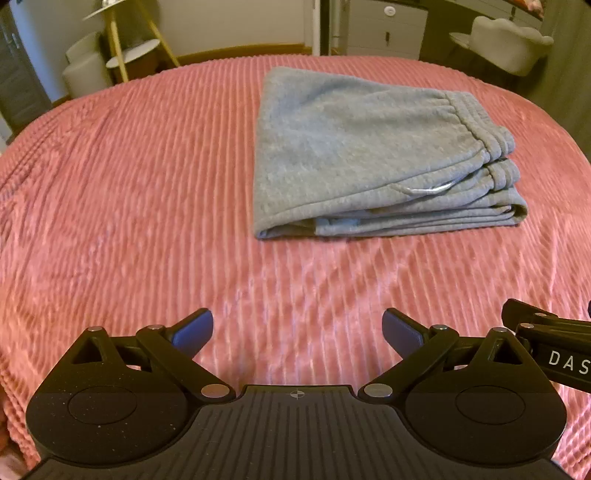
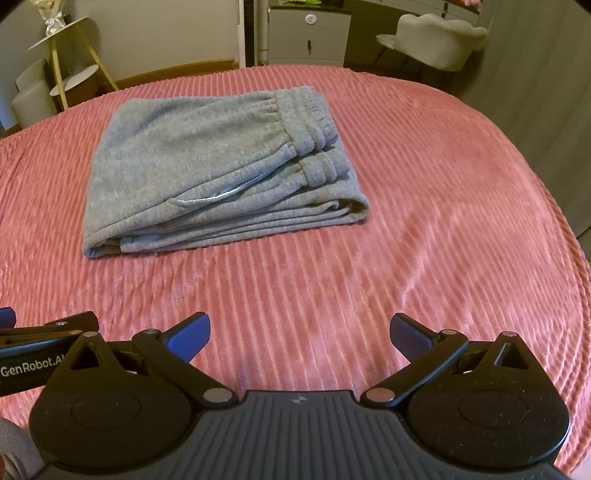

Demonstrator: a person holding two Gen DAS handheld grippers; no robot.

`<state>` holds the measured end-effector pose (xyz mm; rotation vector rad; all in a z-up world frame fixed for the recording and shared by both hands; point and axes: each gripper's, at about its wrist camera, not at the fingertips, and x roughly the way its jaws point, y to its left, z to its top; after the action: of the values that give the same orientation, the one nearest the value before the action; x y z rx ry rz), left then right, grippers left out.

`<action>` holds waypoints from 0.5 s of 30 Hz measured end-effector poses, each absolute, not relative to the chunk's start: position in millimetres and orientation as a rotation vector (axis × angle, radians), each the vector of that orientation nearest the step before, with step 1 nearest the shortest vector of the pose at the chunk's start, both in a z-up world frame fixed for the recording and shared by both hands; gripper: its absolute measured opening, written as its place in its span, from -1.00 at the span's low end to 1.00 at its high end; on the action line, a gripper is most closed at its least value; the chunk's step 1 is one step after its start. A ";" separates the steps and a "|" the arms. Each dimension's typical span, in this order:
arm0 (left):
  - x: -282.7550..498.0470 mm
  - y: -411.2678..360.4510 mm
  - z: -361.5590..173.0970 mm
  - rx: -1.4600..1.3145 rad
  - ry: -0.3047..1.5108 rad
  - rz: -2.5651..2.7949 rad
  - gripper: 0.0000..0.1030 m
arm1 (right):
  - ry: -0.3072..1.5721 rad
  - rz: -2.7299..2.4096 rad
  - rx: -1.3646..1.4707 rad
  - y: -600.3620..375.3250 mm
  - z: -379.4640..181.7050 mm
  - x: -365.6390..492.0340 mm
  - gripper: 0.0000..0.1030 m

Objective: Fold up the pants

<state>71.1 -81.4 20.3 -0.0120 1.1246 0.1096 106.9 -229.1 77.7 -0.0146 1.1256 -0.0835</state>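
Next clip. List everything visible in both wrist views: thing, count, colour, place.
pants: one, grey, folded into a stack on the blanket, waistband at the right end
blanket: one, pink, ribbed, under the pants
shelf stand: one, gold legs with white round shelves, far left by the wall
stool: one, white, on the floor beside the stand
drawer unit: one, white, against the far wall
chair: one, white, far right
left gripper: one, black with blue pads, open, near edge of the blanket, apart from the pants
right gripper: one, black with blue pads, open, beside the left one, apart from the pants
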 end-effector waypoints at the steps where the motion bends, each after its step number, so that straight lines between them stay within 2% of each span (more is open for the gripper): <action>1: 71.2 -81.4 20.2 -0.008 1.125 0.111 0.96 | 1.126 -0.084 -0.016 -229.2 77.5 107.0 1.00; 15: 72.1 -80.7 18.0 -0.010 1.132 0.103 0.96 | 1.127 -0.078 -0.022 -225.7 76.0 107.4 1.00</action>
<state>72.1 -80.7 18.0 -0.0096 1.1322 0.1032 107.4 -225.7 76.0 -0.0222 1.1268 -0.0779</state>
